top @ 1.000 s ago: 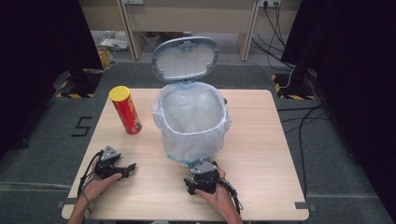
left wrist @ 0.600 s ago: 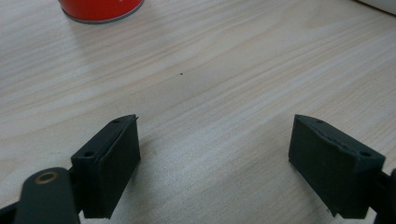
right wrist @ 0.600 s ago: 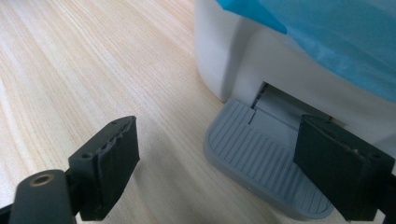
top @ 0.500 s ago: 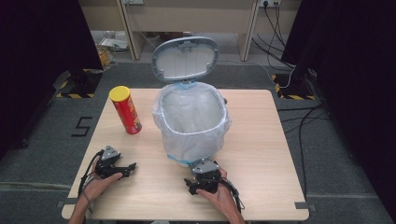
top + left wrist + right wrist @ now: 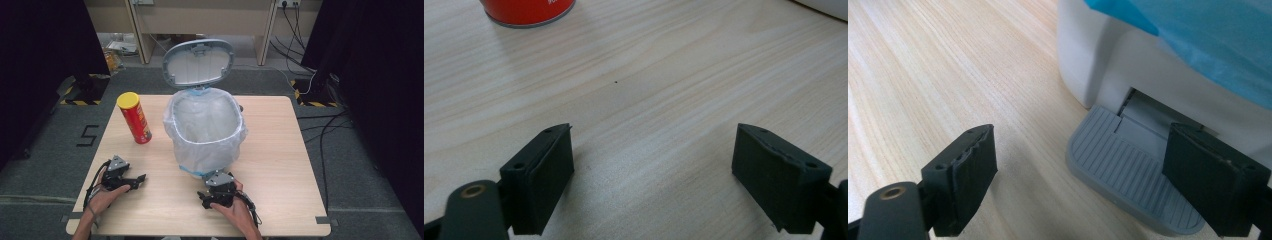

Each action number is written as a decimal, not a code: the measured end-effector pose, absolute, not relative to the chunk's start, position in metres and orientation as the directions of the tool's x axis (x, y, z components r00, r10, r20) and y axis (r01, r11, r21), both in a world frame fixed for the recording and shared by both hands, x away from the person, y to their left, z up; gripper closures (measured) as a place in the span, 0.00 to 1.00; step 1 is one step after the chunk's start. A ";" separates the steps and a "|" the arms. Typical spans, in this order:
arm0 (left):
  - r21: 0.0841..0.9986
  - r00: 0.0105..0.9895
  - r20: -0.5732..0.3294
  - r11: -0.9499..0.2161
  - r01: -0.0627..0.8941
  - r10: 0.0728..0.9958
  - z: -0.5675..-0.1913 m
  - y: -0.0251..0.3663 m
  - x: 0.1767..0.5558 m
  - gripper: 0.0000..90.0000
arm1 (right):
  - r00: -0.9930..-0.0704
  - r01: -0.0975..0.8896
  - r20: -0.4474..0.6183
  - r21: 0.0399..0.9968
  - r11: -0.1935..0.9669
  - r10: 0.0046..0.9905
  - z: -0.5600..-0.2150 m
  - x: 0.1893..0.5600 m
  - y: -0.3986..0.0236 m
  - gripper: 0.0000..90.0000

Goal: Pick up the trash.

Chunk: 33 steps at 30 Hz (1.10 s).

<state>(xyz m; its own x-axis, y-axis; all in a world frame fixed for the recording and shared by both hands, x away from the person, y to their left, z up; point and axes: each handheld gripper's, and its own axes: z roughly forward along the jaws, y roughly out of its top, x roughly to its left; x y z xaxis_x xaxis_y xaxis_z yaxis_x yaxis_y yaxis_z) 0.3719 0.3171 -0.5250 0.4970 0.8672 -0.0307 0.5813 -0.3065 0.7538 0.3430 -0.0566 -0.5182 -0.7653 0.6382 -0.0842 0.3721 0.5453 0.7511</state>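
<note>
A white pedal bin lined with a pale plastic bag stands mid-table, its grey lid raised. A red crisp can with a yellow cap stands upright to the bin's left. My left gripper rests near the front left edge, open, jaws pointing right at bare wood; the can's base lies far ahead of it. My right gripper sits in front of the bin, open, holding nothing. Its view looks at the bin's grey ribbed pedal, white base and blue bag edge.
The light wooden table has free room to the bin's right and along the front. Cables trail over the grey floor at the right. Hazard-striped feet and wooden furniture stand behind the table.
</note>
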 end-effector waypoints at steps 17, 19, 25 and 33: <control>0.844 0.404 -0.014 -0.205 0.495 0.915 -0.505 0.322 0.398 0.17 | -0.768 0.372 -0.073 0.758 0.535 0.637 -0.518 0.344 -0.058 0.16; 0.858 0.378 -0.026 -0.174 0.484 0.925 -0.503 0.323 0.407 0.17 | -0.768 0.375 -0.067 0.759 0.532 0.637 -0.518 0.344 -0.058 0.16; 0.869 0.356 -0.019 -0.161 0.468 0.934 -0.499 0.318 0.423 0.17 | -0.770 0.372 -0.071 0.758 0.536 0.634 -0.518 0.344 -0.058 0.16; 0.884 0.300 -0.016 -0.127 0.450 0.954 -0.501 0.318 0.450 0.17 | -0.769 0.371 -0.074 0.756 0.539 0.634 -0.518 0.344 -0.058 0.16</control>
<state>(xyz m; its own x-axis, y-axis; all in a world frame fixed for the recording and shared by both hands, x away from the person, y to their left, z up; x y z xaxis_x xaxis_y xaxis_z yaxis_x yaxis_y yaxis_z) 0.4495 0.3182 -0.5006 0.3000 0.9538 -0.0162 0.4502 -0.1266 0.8839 0.3438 -0.0582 -0.5181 -0.7694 0.6344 -0.0745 0.3714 0.5393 0.7558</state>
